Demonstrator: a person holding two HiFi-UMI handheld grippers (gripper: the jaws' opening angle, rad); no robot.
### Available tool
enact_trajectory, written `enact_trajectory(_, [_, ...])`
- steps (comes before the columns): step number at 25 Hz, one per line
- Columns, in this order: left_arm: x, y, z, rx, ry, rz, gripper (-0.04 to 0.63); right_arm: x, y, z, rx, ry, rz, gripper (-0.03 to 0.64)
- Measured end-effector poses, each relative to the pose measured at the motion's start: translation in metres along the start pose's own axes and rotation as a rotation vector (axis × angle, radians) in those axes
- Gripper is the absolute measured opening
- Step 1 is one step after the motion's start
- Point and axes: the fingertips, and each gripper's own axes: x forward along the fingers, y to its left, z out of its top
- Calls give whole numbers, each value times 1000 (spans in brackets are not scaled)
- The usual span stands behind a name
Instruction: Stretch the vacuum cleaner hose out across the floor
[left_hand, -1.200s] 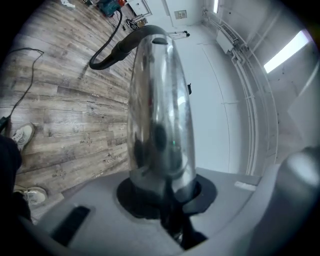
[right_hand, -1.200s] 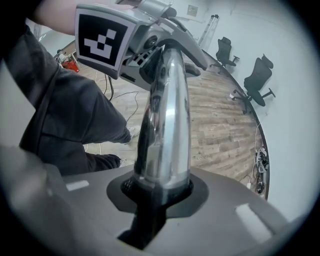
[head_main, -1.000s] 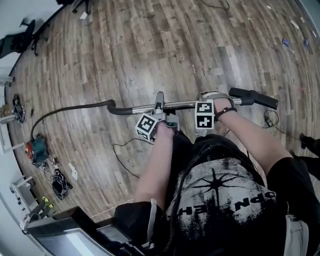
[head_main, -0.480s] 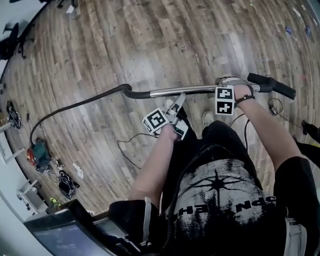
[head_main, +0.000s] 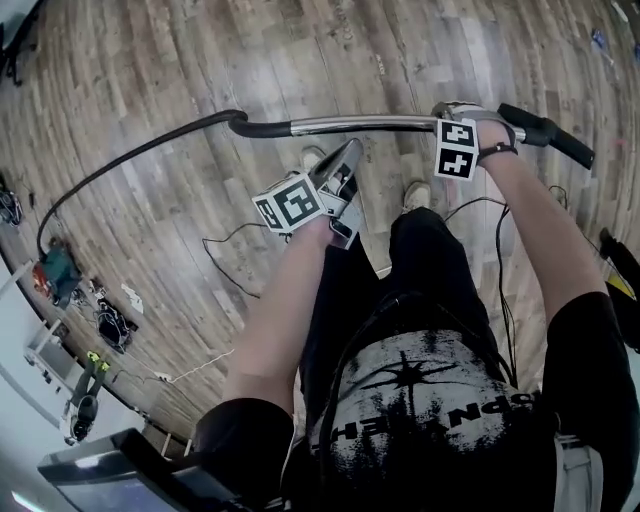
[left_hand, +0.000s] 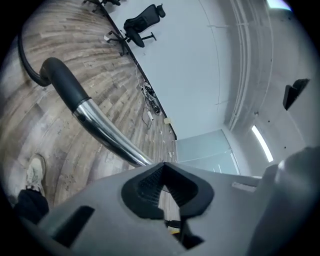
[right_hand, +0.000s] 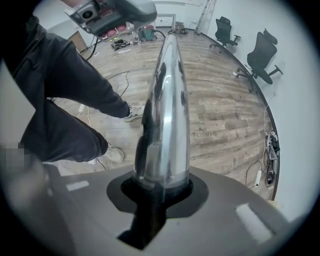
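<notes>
The vacuum's chrome tube is held level above the wooden floor, and its black hose trails left and down to the vacuum body. My right gripper is shut on the tube near the black handle. In the right gripper view the tube runs straight out from between the jaws of that gripper. My left gripper sits just below the tube, apart from it. It is shut on nothing. In the left gripper view the tube passes beyond the closed gripper.
The person's legs and shoes stand under the tube. Thin cables lie on the floor by the feet. Tools and clutter line the left wall, and office chairs stand along the far wall. A screen is at the bottom left.
The left gripper let go of the tube, opened, dropped below it and closed empty. The tube, still in the right gripper, has moved farther from the body, with more hose drawn out.
</notes>
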Motion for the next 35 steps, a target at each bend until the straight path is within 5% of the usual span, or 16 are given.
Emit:
enact_trajectory(2, [17, 2, -17, 34, 35, -14, 0, 31, -1, -19, -13, 2, -1, 80])
enact_trajectory(5, [34, 31, -34, 199, 88, 34, 0, 81, -3, -44, -28, 8, -38, 80])
enact_trajectory(8, [49, 79, -28, 359, 101, 93, 0, 133, -9, -59, -15, -1, -59, 80])
enact_trajectory(11, [73, 131, -13, 438, 108, 128, 0, 187, -19, -74, 9, 8, -58, 78])
enact_trajectory(23, [157, 300, -5, 548, 1, 143, 0, 423, -45, -147, 23, -21, -144, 61])
enact_trajectory(35, [142, 345, -74, 537, 12, 240, 1, 496, -11, -162, 37, -85, -125, 63])
